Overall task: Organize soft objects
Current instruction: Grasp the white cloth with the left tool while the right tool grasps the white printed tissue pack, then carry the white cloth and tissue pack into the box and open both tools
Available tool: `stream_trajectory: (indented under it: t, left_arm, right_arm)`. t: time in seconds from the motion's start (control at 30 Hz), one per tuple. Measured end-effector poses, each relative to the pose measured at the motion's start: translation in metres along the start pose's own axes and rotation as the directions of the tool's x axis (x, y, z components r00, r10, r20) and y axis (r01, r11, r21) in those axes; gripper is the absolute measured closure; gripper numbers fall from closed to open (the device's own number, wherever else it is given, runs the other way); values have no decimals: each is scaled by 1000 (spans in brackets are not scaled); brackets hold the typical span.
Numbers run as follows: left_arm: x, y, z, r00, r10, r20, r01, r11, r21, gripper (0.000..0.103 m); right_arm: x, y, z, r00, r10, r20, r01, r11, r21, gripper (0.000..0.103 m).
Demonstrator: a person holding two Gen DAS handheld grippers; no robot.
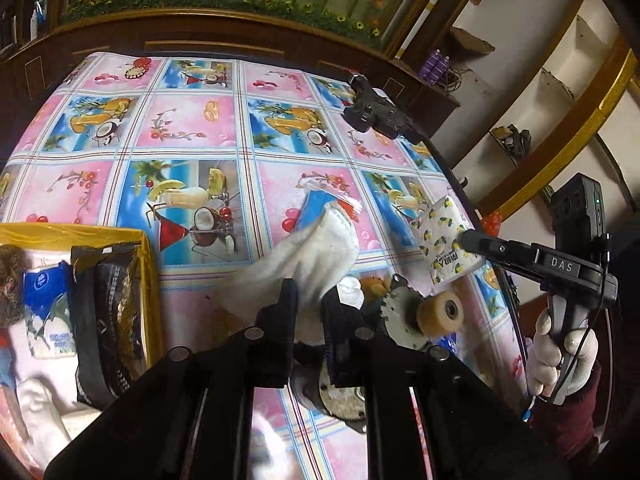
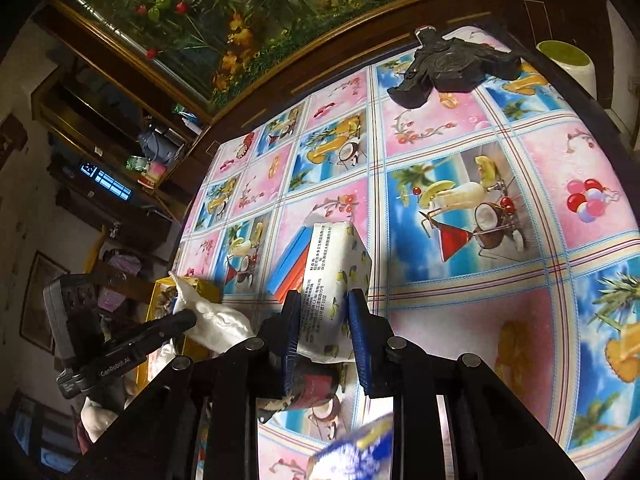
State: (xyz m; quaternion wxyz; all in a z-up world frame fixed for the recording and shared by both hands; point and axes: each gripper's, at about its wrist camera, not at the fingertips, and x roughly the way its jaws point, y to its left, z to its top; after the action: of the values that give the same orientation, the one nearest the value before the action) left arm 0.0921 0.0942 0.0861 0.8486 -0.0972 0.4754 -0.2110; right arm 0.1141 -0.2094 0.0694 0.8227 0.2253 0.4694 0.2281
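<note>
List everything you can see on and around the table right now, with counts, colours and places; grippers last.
white glove: 1, white, held above the table
tissue pack: 1, white with lemon print, held above the table
blue-and-red packet: 1, on the tablecloth
yellow box: 1, left table edge, holds soft packs
black packet: 1, inside the box
black tool: 1, far table edge
grinder wheel: 1, tan, near edge
left gripper: shut on the glove
right gripper: shut on the tissue pack
gloved hand: 1, white, on right gripper's handle

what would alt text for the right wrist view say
The right tongs grip a lemon-print tissue pack above a fruit-print tablecloth; at left, the left tongs hold a white cloth.
</note>
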Motion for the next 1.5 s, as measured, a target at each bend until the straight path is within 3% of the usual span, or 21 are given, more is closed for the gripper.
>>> stream_trajectory:
  t: [0.43, 0.73, 1.13, 1.5]
  left_arm:
    - [-86, 7, -27, 988, -57, 147, 63, 997, -39, 93]
    - [-153, 53, -68, 973, -15, 231, 41, 993, -108, 93]
    - [-196, 129, -117, 956, 44, 291, 31, 969, -247, 93]
    - [-218, 179, -163, 948, 74, 310, 41, 936, -349, 93]
  right_arm:
    - [-59, 54, -30, 999, 6, 41, -2, 994, -105, 80]
    - [-70, 105, -56, 999, 28, 27, -23, 981, -191, 80]
    - [-19, 198, -91, 993, 75, -90, -99, 950, -296, 79]
    - [62, 260, -130, 956, 122, -265, -213, 914, -346, 79]
